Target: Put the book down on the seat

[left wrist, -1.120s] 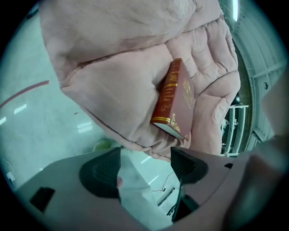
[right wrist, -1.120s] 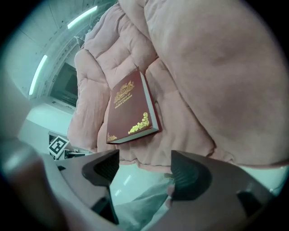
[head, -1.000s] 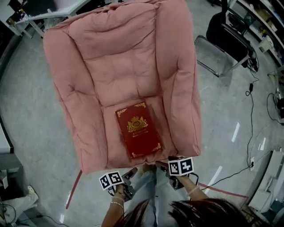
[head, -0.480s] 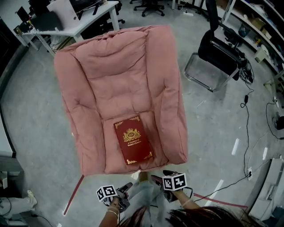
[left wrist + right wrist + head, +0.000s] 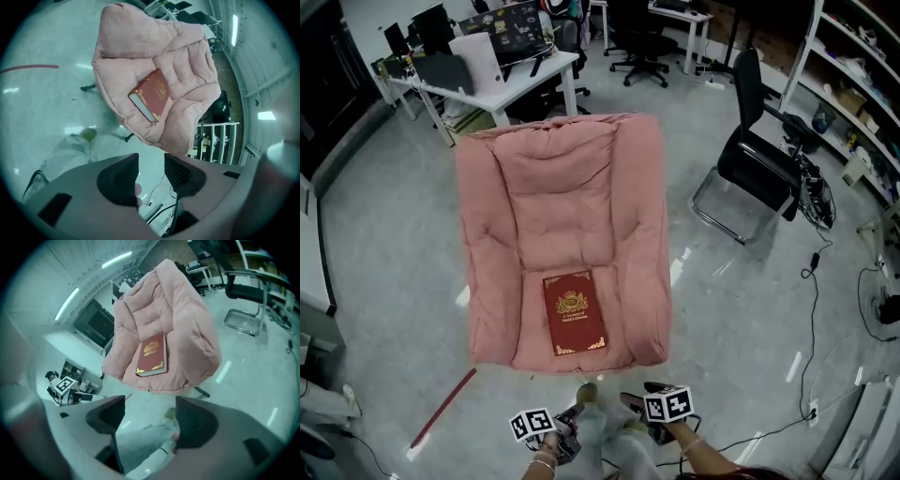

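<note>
Both tongs are empty and sit at the 6 o'clock edge of the head view, well apart from the chair. The left tongs point(image 5: 572, 414) have just been closing to a half gap, and only floor shows between the jaws. The right tongs point(image 5: 630, 405) stand wider apart, with just the person's trouser leg point(image 5: 140, 437) behind them.

The book point(image 5: 574, 312) lies flat, cover up, on the seat point(image 5: 530, 319) of the pink armchair point(image 5: 572, 169). It is toward the seat's 6 o'clock front edge, with its spine along the 12-to-6 line, and it touches neither tongs. The padded arms at 3 and 9 o'clock rise beside it, so it looks unlikely to slide. I judge the put-down done, with the tongs held back so as not to nudge it.

Around the armchair:
- A black office chair point(image 5: 759, 169) stands at 2 o'clock.
- A white surface point(image 5: 502, 80) carrying a laptop point(image 5: 511, 19) stands at 11 o'clock.
- A cable point(image 5: 813, 281) trails over the floor at 4 o'clock.
- A red strip point(image 5: 441, 412) lies at 7 o'clock.

Only the person's own legs stand between the tongs and the seat.
</note>
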{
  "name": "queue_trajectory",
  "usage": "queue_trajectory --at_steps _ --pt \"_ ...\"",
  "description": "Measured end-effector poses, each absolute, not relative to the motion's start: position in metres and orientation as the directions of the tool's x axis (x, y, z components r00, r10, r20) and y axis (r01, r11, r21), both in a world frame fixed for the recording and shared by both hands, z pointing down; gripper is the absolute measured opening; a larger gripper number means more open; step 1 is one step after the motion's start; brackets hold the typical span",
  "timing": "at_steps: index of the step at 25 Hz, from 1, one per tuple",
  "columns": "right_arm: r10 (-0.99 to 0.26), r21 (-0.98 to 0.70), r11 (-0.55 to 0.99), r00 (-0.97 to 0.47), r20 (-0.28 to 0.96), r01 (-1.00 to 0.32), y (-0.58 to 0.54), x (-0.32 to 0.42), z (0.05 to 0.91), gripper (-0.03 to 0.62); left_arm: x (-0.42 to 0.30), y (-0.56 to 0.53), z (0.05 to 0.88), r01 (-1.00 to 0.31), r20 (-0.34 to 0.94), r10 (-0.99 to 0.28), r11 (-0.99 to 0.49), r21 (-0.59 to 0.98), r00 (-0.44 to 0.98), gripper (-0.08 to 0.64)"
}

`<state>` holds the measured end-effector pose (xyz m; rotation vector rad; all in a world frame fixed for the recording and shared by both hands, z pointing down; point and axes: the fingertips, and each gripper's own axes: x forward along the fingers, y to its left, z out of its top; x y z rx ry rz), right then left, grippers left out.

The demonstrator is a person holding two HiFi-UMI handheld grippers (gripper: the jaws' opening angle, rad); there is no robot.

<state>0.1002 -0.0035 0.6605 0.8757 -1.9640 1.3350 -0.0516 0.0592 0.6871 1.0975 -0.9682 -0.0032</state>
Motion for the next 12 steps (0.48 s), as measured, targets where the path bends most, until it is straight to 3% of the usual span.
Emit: queue_trajectory --at_steps 5,8,12 --pt "-0.219 -0.538 0.326 -0.616 0.757 -0.777 -0.005 0.109 0.629 0.332 -0.034 0.069 0.645 -0.482 0.627 -0.503 0.401 0.779 0.595 0.105" --pt "-0.247 -0.531 0.338 -0.618 0.746 -0.777 0.001 0.123 0.604 0.211 -0.032 0.085 0.62 -0.51 0.637 -0.533 0.386 0.769 0.557 0.029" --pt "-0.268 -0.522 0.396 -0.639 0.721 -0.756 0.003 0.133 0.575 0.193 -0.037 0.097 0.594 -0.503 0.615 -0.607 0.373 0.78 0.504 0.025"
